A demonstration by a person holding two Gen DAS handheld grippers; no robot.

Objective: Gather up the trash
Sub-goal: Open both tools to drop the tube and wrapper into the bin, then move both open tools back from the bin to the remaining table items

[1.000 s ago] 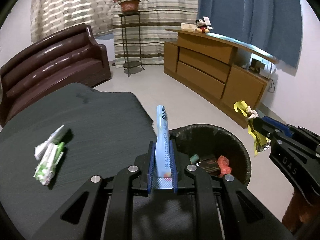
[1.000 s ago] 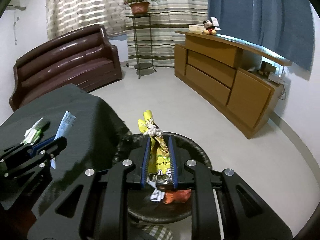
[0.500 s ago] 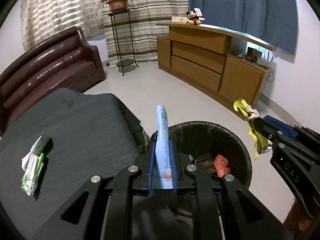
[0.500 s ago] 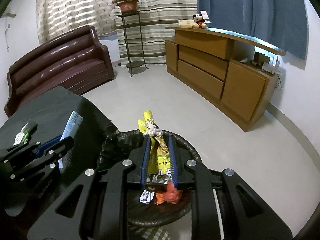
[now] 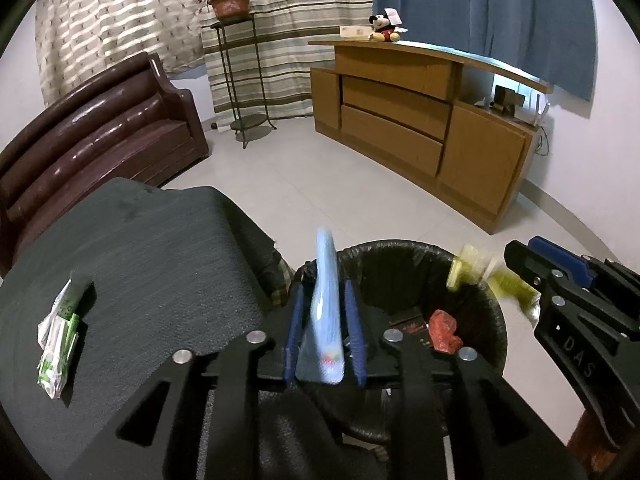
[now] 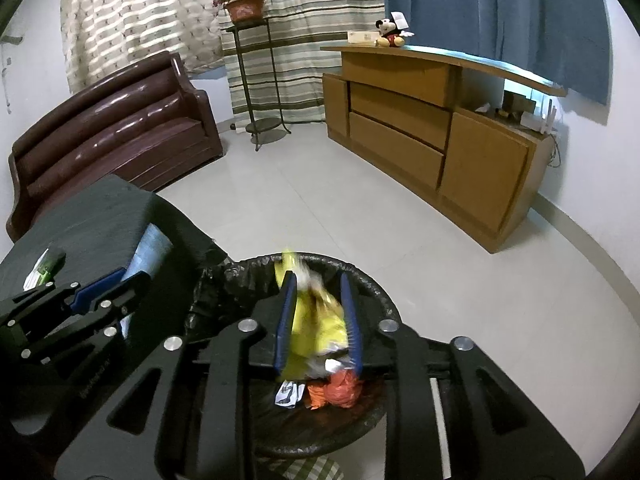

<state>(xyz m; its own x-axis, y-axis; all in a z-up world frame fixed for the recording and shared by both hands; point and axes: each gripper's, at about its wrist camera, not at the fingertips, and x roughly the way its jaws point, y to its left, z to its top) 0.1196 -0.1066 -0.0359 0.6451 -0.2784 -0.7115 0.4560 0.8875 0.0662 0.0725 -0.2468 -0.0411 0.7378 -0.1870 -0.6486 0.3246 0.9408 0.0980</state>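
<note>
Both grippers hang over the black-lined trash bin [image 5: 420, 256], and each has just been opening its jaws with a piece of rubbish between them. Nearest in the left wrist view, the left gripper [image 5: 325, 334] has its blue pads parted on either side of a pale blue flat wrapper [image 5: 326, 312]; the wrapper stands on end with its long axis running up and away along the fingers, blurred and leaning toward the left pad, so it looks to be slipping free rather than pinched. Its lower end sits at the near left edge of the bin's mouth, close to the rim, so I judge a clean drop turns on that end falling inside the liner and not onto the dark tablecloth [image 5: 152, 264] beside it. The right gripper [image 6: 319, 322] is better centred: its pads stand apart around a yellow crumpled packet [image 6: 316, 320], smeared with motion, directly above the bin's floor where an orange scrap [image 6: 340, 390] and a white scrap [image 6: 289, 393] already lie. Farther left on the cloth, well apart from both grippers, a green-and-white wrapper [image 5: 58, 348] remains to be collected; the left gripper is the nearer one.
</note>
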